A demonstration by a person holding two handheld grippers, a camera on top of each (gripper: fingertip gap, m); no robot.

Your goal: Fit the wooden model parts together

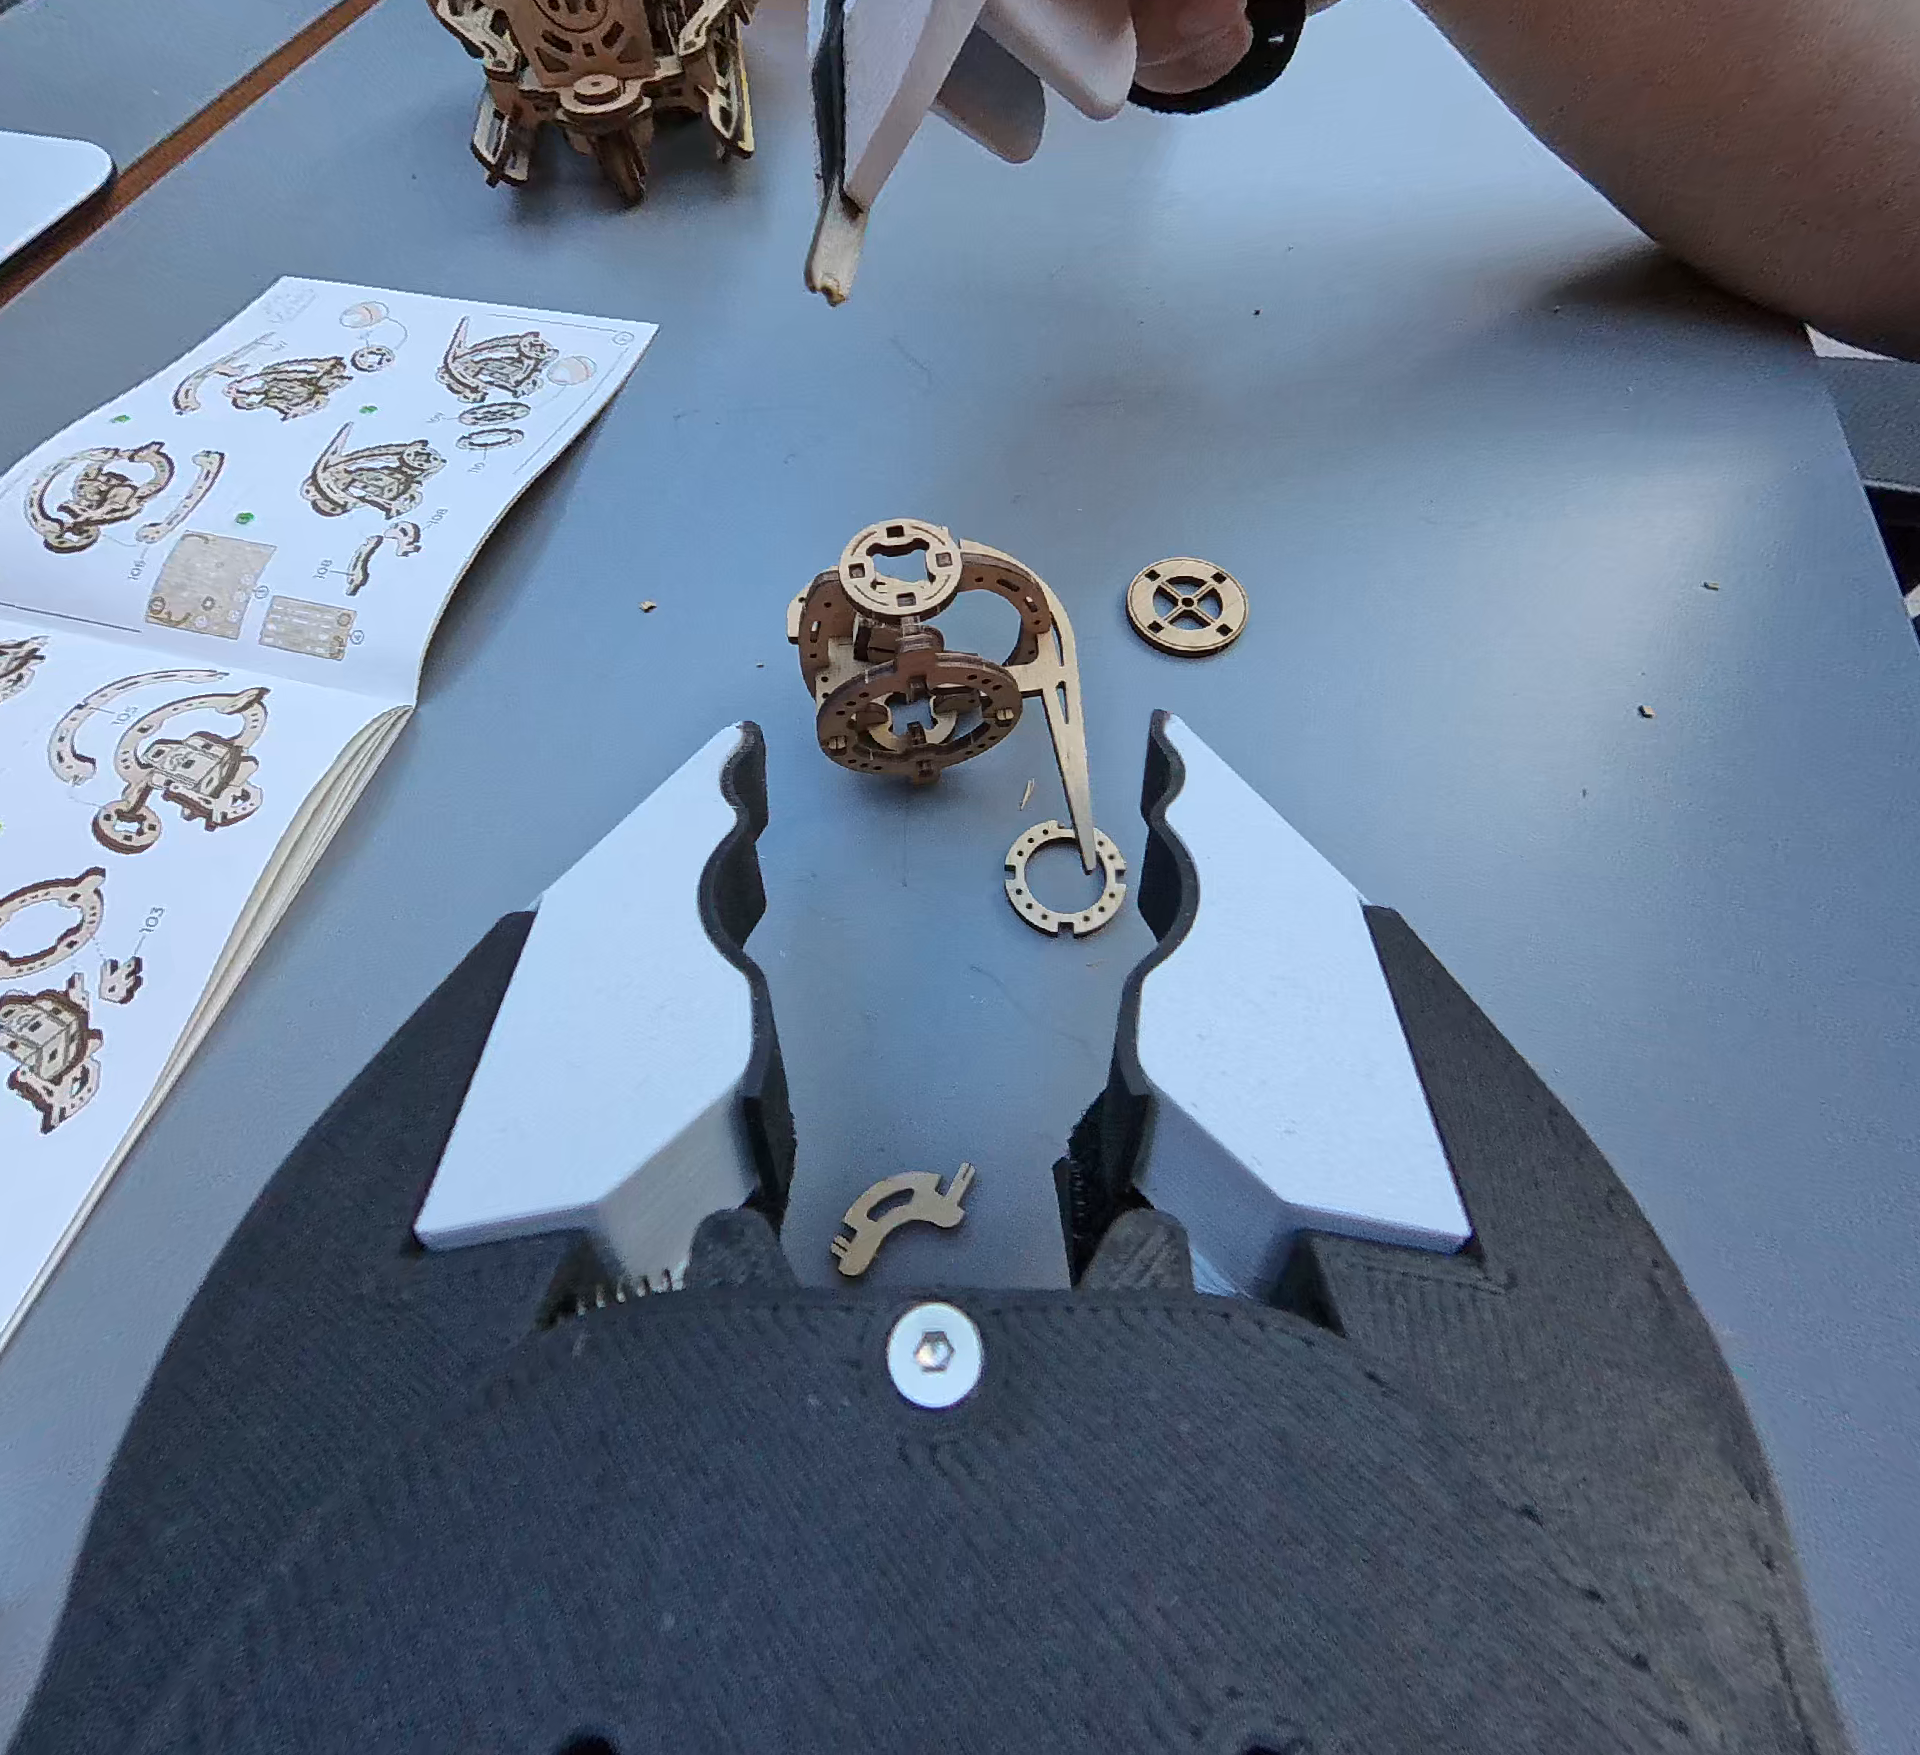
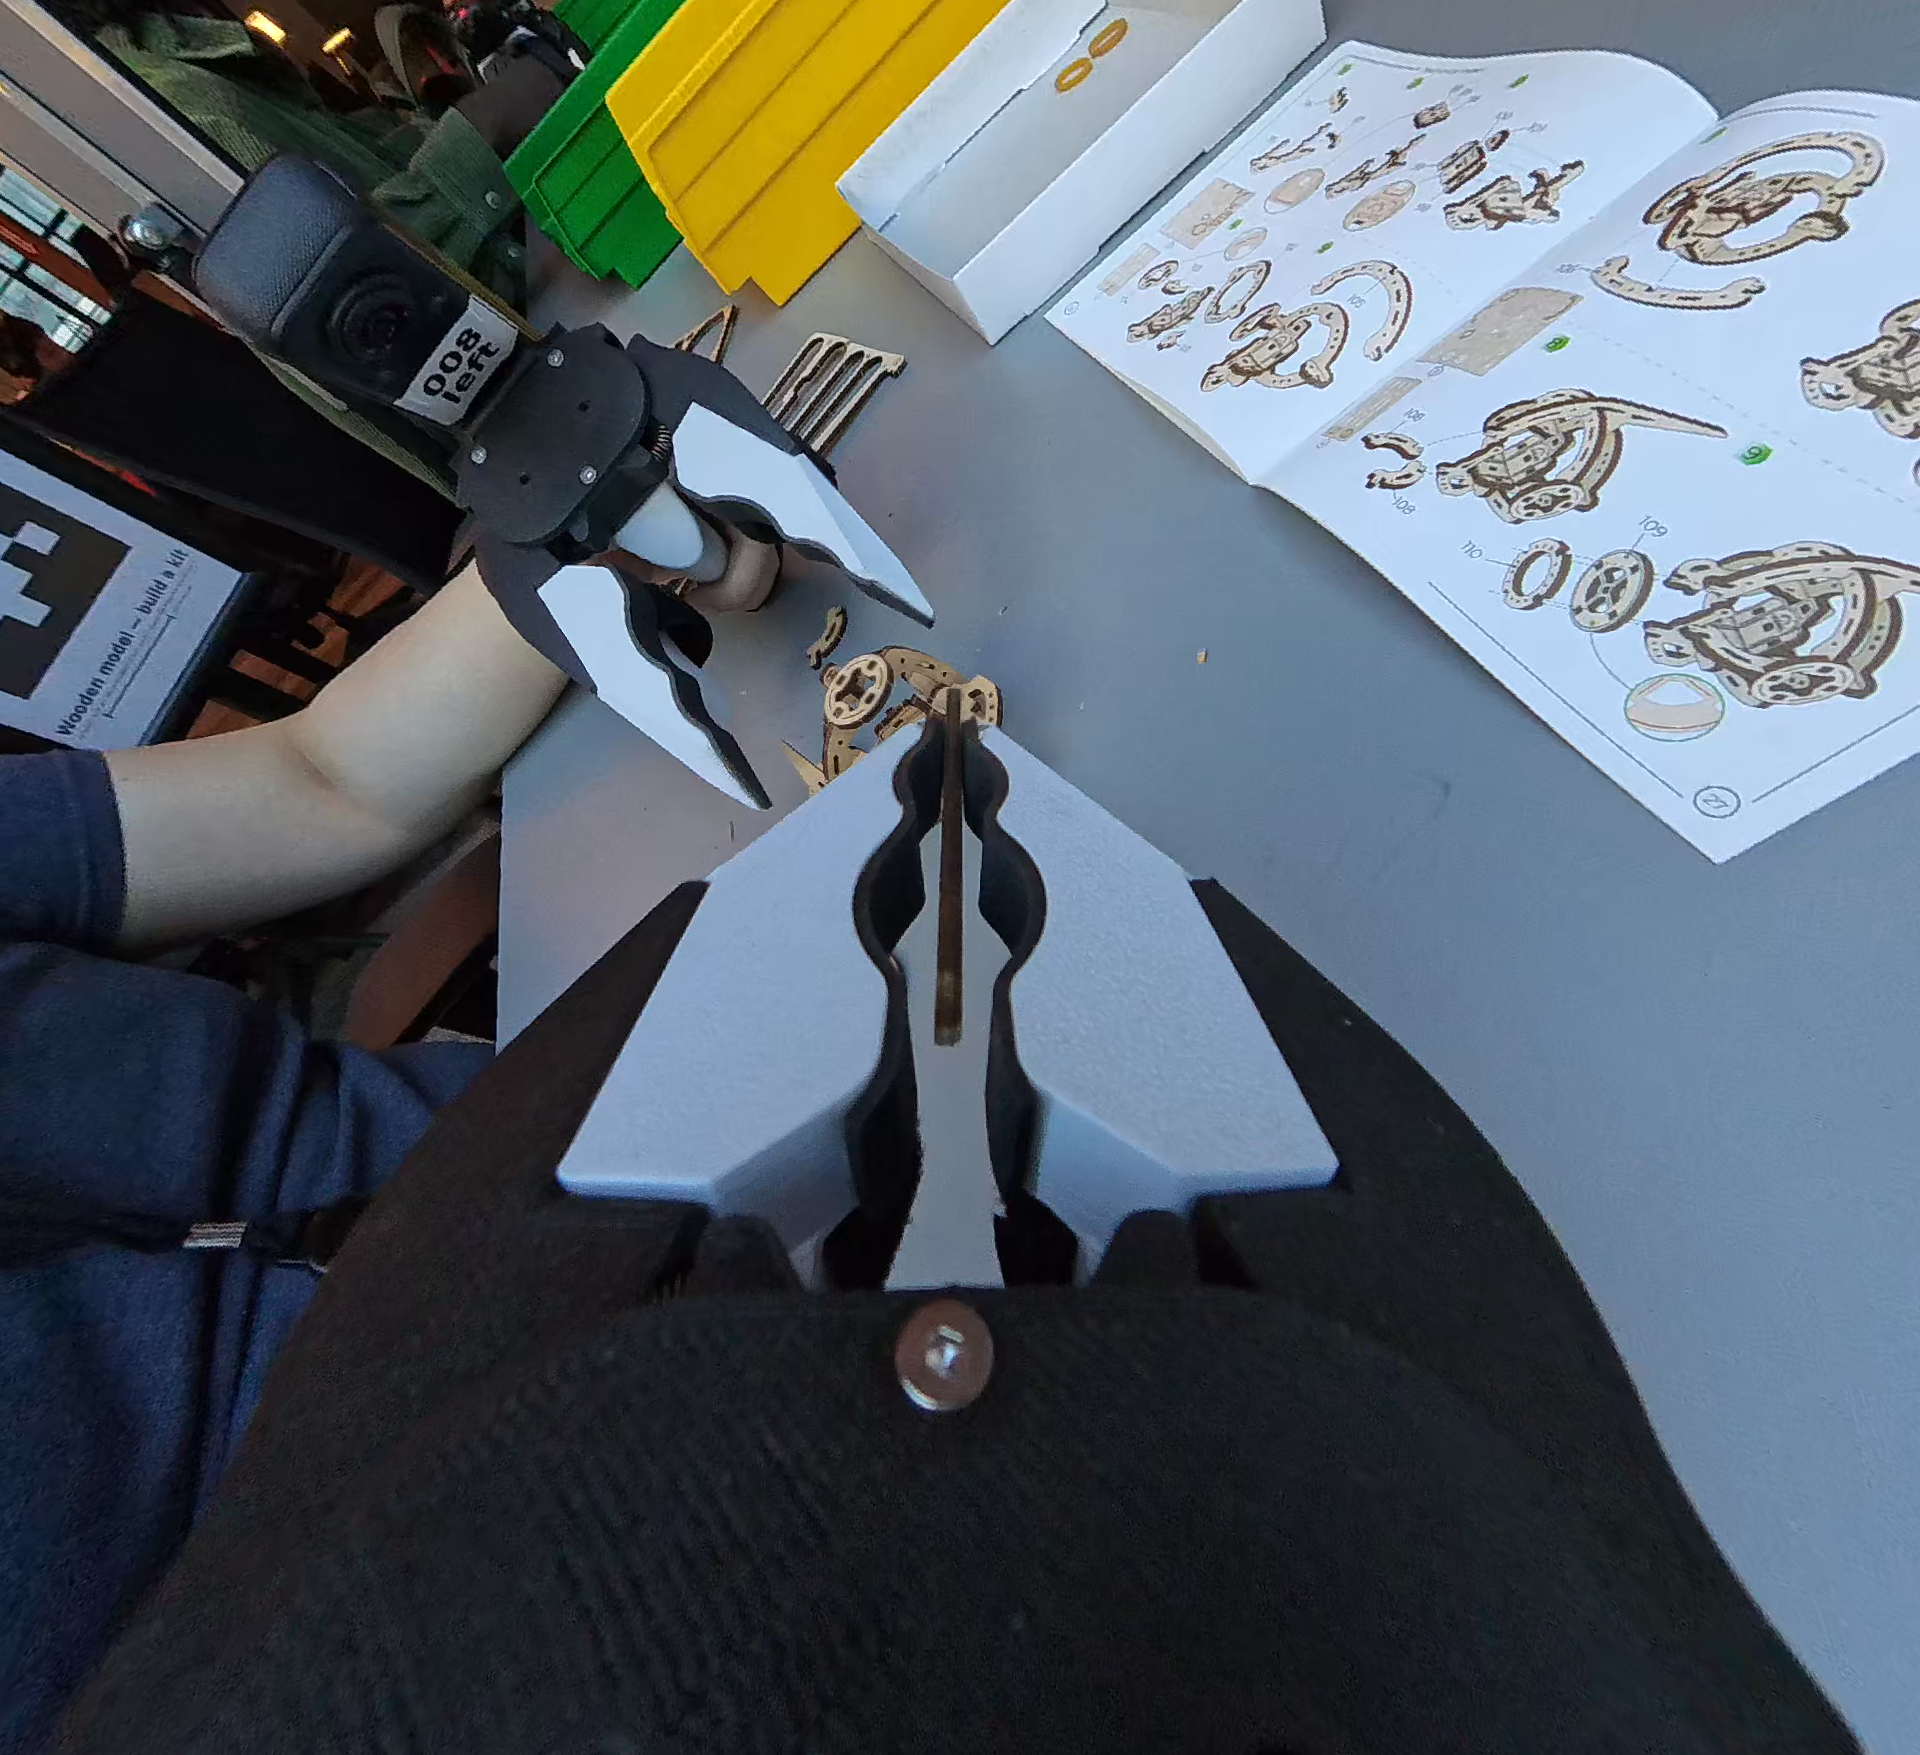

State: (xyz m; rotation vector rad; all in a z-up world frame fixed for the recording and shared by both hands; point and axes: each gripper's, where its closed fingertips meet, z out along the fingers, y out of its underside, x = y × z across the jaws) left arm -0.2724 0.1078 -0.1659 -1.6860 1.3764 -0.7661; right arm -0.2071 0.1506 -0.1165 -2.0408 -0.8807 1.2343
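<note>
A small wooden sub-assembly (image 1: 914, 666) with a long pointed arm stands on the grey table (image 1: 1455, 458). Its arm tip lies in a flat notched ring (image 1: 1065, 879). A spoked wooden disc (image 1: 1187, 609) lies to its right. A small curved piece (image 1: 902, 1217) lies between my left fingers. My left gripper (image 1: 954, 739) is open and empty, just short of the sub-assembly. My right gripper (image 2: 948, 739) is shut on a thin flat wooden piece (image 2: 948, 874), seen edge-on. In the left wrist view it hangs above the sub-assembly (image 1: 836, 188). The sub-assembly (image 2: 883, 687) is partly hidden behind my right fingertips.
An open instruction booklet (image 1: 260, 562) lies left of the parts and also shows in the right wrist view (image 2: 1558, 355). A larger wooden model (image 1: 592, 12) stands at the back. A white box (image 2: 1091, 230), yellow bins (image 2: 831, 43), a green bin (image 2: 603, 178) and loose comb-shaped parts (image 2: 831, 375) are beyond. Across from one pair of fingers to the other is roughly 10 centimetres. About 6 centimetres separates my left fingertips from the spoked wooden disc (image 1: 1187, 609).
</note>
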